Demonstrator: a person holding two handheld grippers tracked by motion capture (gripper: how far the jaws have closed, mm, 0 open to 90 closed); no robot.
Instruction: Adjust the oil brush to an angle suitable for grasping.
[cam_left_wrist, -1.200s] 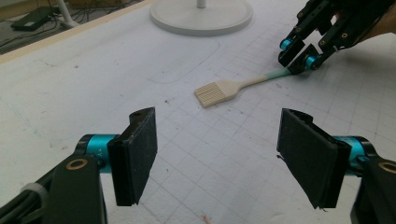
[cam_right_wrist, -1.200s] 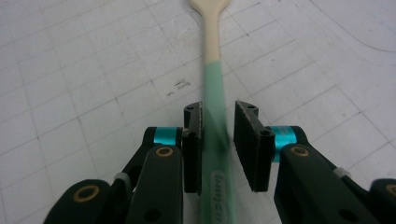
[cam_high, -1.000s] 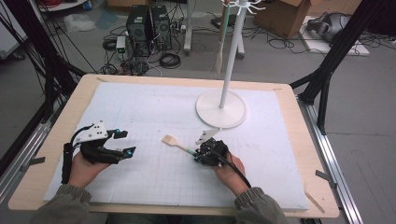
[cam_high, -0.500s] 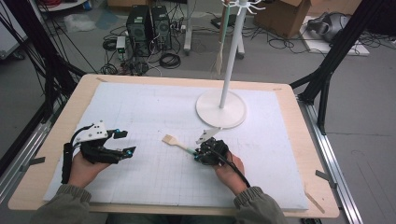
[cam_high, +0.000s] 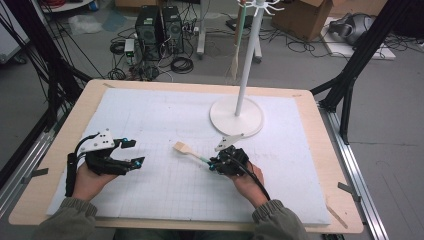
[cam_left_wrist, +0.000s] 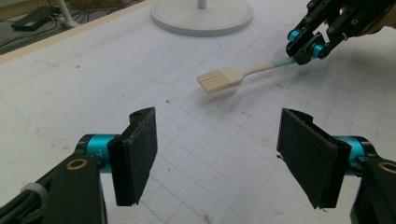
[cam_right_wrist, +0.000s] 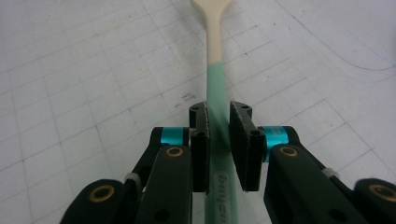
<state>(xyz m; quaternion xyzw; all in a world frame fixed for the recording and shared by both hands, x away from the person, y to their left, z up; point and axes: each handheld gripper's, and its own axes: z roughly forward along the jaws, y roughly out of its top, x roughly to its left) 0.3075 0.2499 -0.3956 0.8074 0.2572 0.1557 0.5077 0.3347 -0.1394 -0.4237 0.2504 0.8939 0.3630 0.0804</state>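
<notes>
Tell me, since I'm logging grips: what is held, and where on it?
The right fingers clamp the cream spatula by its green handle end; the left gripper holds nothing.

Right gripper (cam_right_wrist: 218, 140) fingers (cam_right_wrist: 201, 149) pinch spatula handle (cam_right_wrist: 216, 100).

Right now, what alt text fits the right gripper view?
The right gripper has its two black jaws closed on the green handle of a spatula, whose cream neck runs away toward the top edge. Beneath lies a white gridded mat.

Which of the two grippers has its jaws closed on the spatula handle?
The right gripper: its jaws pinch the spatula's green handle end. The left gripper stands open, holding nothing.
</notes>
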